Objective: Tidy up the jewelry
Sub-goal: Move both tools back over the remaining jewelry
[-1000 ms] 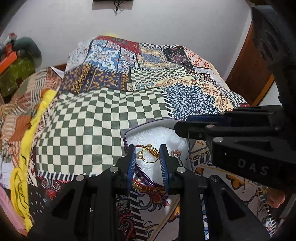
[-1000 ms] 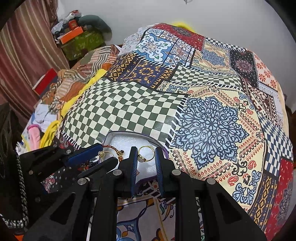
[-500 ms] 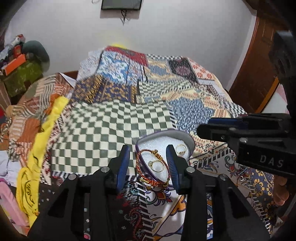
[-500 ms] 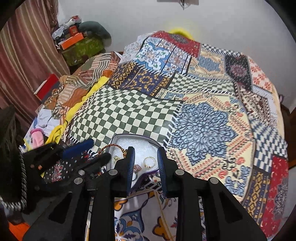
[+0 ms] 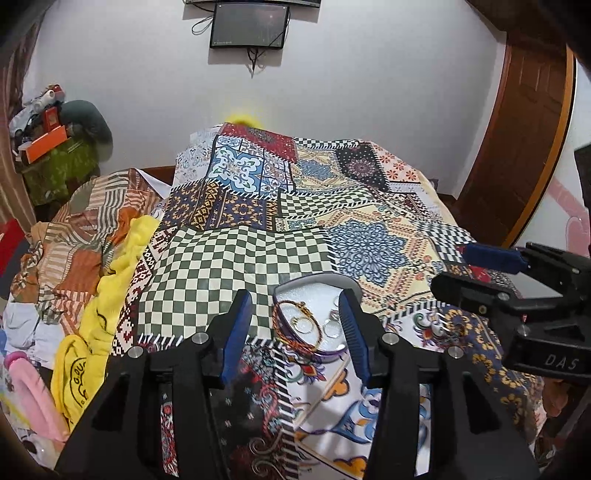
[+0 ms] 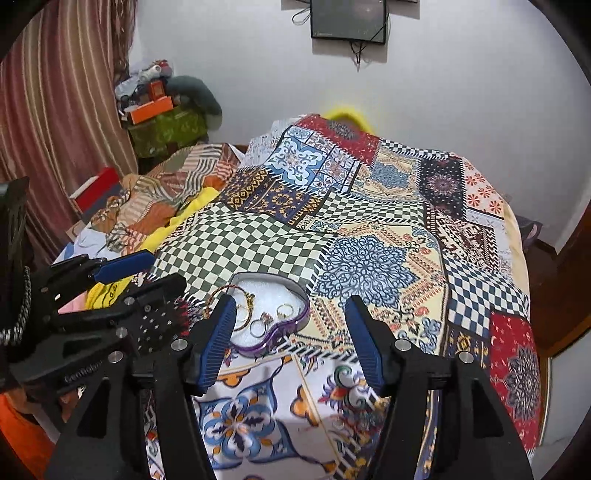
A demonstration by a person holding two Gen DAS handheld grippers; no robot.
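A heart-shaped purple-rimmed jewelry box (image 5: 334, 349) (image 6: 295, 319) with white lining lies on the patterned bedspread. Inside lie a red-and-gold bangle (image 5: 286, 325) (image 6: 221, 291), a gold ring (image 5: 303, 325) (image 6: 284, 310) and silver rings (image 5: 330, 328) (image 6: 257, 327). My left gripper (image 5: 295, 332) is open and empty, above and behind the box. It also shows in the right wrist view (image 6: 144, 273). My right gripper (image 6: 291, 332) is open and empty, raised to the right of the box. It also shows in the left wrist view (image 5: 476, 273).
The patchwork bedspread (image 6: 369, 258) covers the bed. Crumpled striped cloth (image 5: 74, 236) and a yellow garment (image 5: 110, 288) lie at the left. Boxes and clutter (image 6: 159, 110) stand by the curtain. A wall screen (image 6: 349, 18) hangs behind; a wooden door (image 5: 524, 110) is at right.
Both grippers have pulled back and up from the box and opened wide. The gold ring between the left fingers a second ago now lies in the box.
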